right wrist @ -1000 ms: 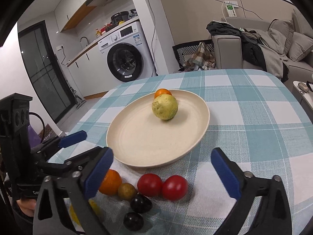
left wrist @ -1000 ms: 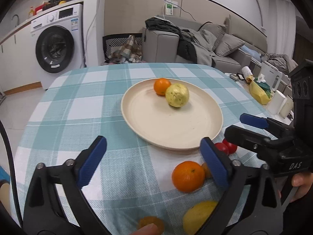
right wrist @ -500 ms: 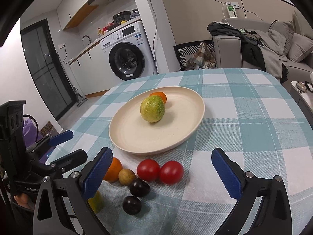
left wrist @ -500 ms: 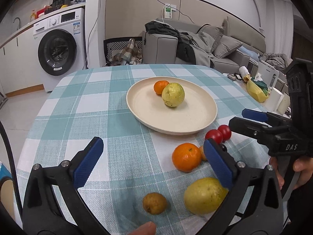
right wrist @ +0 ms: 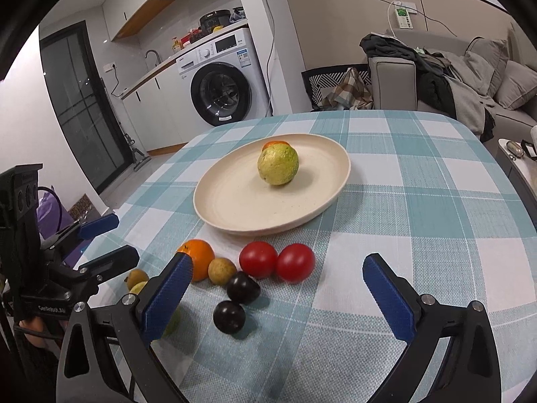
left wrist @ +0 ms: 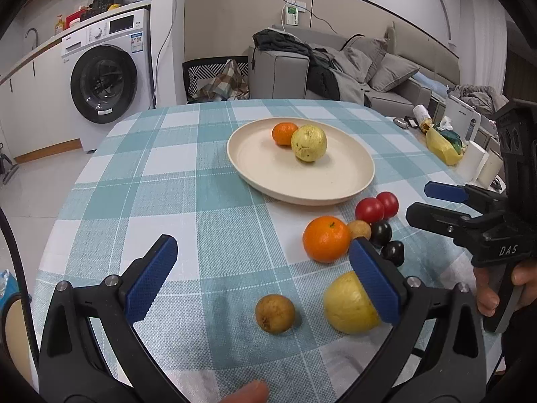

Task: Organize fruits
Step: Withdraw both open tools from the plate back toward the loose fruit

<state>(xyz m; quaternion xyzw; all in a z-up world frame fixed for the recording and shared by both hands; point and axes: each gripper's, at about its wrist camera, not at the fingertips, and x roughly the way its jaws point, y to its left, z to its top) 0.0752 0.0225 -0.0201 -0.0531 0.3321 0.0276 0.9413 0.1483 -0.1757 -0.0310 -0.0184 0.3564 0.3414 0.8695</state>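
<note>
Both the left gripper [left wrist: 263,280] and right gripper [right wrist: 287,288] hover with jaws wide over glossy red tomatoes [right wrist: 277,262], dark plums [right wrist: 236,302] and a bright orange [left wrist: 326,239].

A table [left wrist: 141,181] under a teal-and-white checked cloth holds a cream plate [left wrist: 339,188]. Beside the plate, directly on the cloth: an orange [left wrist: 326,239], two tomatoes [right wrist: 277,261], two dark plums [right wrist: 235,302], small brown fruits [left wrist: 275,313], a yellow fruit [left wrist: 347,304].

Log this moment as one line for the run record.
left gripper: open, empty | right gripper: open, empty | plate: orange, guava | rest of fruit on tablecloth
</note>
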